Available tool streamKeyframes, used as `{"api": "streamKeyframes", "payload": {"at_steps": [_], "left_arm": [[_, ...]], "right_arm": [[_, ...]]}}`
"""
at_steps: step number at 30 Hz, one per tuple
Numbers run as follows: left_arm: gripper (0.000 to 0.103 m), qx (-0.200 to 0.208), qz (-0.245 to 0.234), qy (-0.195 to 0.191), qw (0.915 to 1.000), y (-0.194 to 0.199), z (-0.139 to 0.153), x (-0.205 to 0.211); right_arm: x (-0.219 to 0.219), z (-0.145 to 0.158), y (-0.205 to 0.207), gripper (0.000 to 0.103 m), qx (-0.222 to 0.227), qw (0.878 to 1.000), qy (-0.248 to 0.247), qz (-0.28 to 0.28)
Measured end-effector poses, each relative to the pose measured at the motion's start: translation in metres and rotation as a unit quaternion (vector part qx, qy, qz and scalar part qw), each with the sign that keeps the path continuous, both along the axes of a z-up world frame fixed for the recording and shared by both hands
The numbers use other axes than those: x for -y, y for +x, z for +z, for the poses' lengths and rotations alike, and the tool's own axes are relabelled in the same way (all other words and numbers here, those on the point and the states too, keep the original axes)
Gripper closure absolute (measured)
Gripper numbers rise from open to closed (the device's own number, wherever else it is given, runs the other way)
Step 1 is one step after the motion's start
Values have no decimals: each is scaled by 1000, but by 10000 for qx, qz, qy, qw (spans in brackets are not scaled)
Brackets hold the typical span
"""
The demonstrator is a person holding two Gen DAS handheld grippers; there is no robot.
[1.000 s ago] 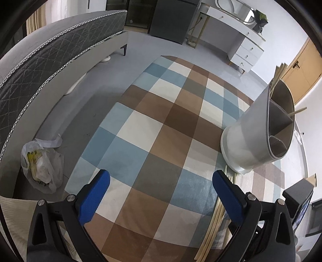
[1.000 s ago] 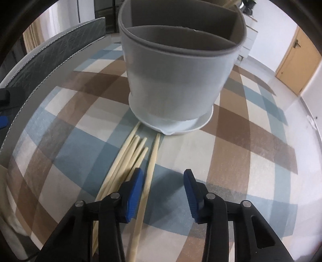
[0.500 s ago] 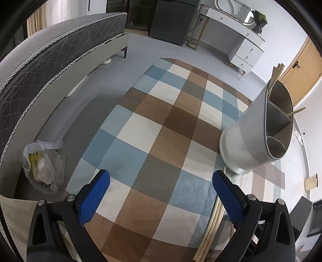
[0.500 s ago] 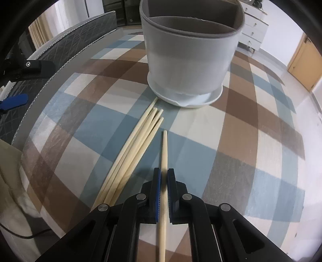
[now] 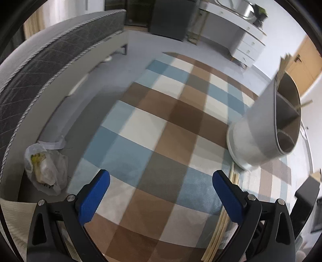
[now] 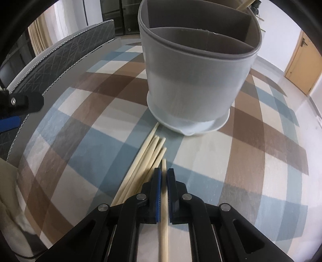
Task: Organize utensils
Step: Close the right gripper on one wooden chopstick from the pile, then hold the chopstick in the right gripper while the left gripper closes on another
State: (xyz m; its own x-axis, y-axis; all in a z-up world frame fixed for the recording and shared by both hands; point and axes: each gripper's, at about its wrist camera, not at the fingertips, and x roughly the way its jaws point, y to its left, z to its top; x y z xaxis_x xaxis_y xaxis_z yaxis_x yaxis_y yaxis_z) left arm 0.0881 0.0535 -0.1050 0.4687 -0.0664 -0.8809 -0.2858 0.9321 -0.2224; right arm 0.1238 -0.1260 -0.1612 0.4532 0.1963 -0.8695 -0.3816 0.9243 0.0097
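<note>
Right now your right gripper (image 6: 164,175) is clamped on a single chopstick (image 6: 163,203), its blue pads pressed against the stick from both sides; the jaws have just been closing onto it. That chopstick runs straight between the fingers, its tip poking out ahead of them toward the utensil holder (image 6: 198,80). Just to the left of it lies a bundle of loose chopsticks (image 6: 143,161) on the checked rug (image 6: 251,161), fanned a little, the longest one reaching almost to the holder's white base. The holder stands upright on the rug, grey, split by inner walls into compartments, and a few chopsticks already stick out of a far compartment (image 6: 244,5).

Your left gripper (image 5: 161,184) hangs over the rug with its jaws spread wide and nothing between them. From its camera the holder (image 5: 261,129) sits off to the right, the loose chopsticks (image 5: 223,219) lying beside its right finger. A plastic bag (image 5: 46,171) rests on the floor by the bed (image 5: 50,60)
</note>
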Motion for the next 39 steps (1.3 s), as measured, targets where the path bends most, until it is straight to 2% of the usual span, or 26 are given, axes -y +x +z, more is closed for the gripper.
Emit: {"api": "streamKeyframes", "payload": {"at_steps": [3, 6, 9, 14, 17, 21, 29, 34, 39], "left_arm": [[4, -127, -465, -214, 9986, 3, -8, 16], [4, -294, -921, -50, 9953, 5, -16, 38], [4, -310, -1256, 266, 9912, 3, -18, 57], [4, -582, -1537, 376, 9857, 0, -33, 73], [4, -817, -1655, 436, 9819, -1, -43, 81], [4, -887, -1671, 842, 9783, -2, -47, 87], [4, -877, -1475, 908, 9810, -2, -48, 81], [4, -836, -1524, 1037, 9793, 7, -50, 86], [5, -795, -1692, 1263, 9742, 14, -47, 100]], "right_arm": [[19, 4, 3, 99, -93, 9990, 316, -300], [51, 17, 6, 99, -93, 9918, 966, -828], [82, 27, 6, 99, -102, 9799, 1551, -1247], [122, 30, 4, 99, -301, 9550, 2363, -1766], [132, 37, 3, 99, -220, 9451, 2617, -1944], [141, 50, 0, 99, 9, 9389, 2805, -1997], [152, 65, -8, 99, 260, 9329, 2949, -2049], [155, 70, -11, 99, 345, 9322, 2965, -2048], [156, 71, -11, 99, 379, 9306, 2989, -2079]]}}
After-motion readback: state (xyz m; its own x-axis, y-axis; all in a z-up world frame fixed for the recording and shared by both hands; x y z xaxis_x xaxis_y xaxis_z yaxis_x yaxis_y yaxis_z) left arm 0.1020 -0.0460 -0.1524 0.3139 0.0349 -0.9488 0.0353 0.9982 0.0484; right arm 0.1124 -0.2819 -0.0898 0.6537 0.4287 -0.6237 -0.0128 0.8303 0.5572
